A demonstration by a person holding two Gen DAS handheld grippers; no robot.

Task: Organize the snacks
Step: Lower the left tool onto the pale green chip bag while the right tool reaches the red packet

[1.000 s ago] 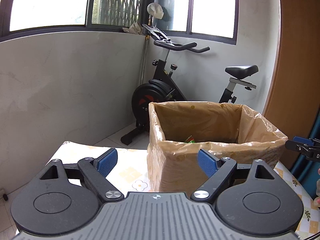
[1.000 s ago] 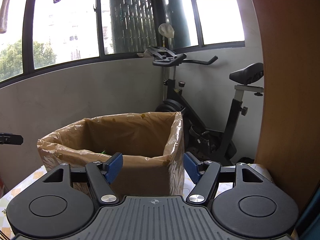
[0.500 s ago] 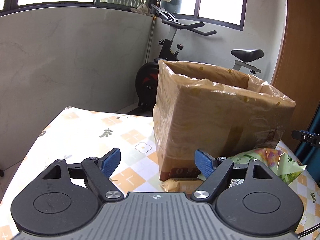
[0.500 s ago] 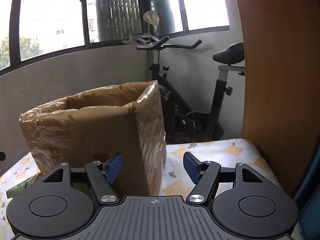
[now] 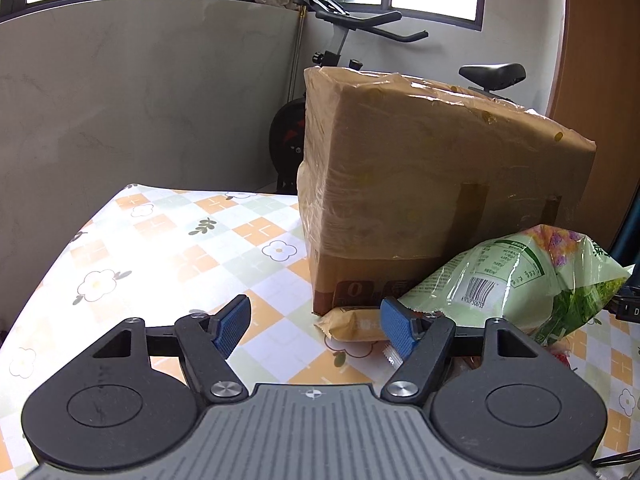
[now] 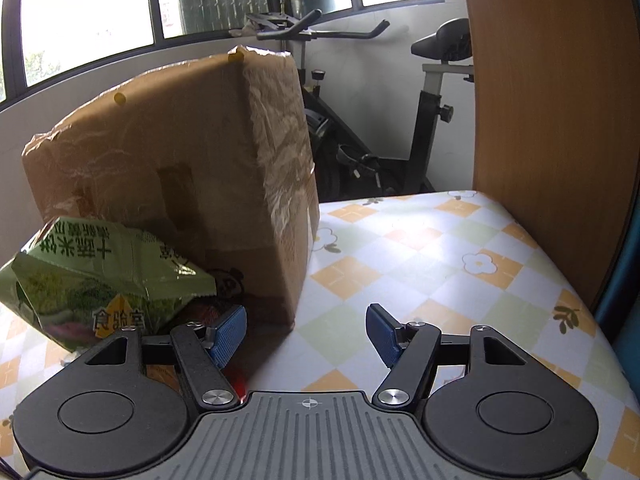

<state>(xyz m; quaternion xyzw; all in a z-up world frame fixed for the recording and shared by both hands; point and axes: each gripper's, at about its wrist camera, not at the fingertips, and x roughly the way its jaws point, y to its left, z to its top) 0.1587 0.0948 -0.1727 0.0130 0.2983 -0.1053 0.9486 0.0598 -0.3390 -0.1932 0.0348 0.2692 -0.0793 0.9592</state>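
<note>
A tall cardboard box (image 5: 432, 184) lined with a brown plastic bag stands on the flowered tablecloth (image 5: 180, 248); the right wrist view shows the box (image 6: 192, 168) too. A green snack bag (image 5: 516, 280) leans against its front, also in the right wrist view as the green bag (image 6: 96, 280). A small tan snack packet (image 5: 352, 324) lies at the box's base, beside the right finger of my left gripper (image 5: 316, 322), whose jaws are closing with nothing between them. My right gripper (image 6: 306, 330) is open and empty near the box's corner.
An exercise bike (image 6: 400, 120) stands behind the table by the windowed wall. A wooden panel (image 6: 552, 100) rises at the table's right edge. Something red (image 6: 238, 380) shows under the right gripper's left finger. The other gripper's tip (image 5: 628, 308) peeks in at the right.
Both grippers have come down from above the box's rim to near the tabletop, so the box's inside is out of sight and the snack bags have come into view. The left jaws have narrowed.
</note>
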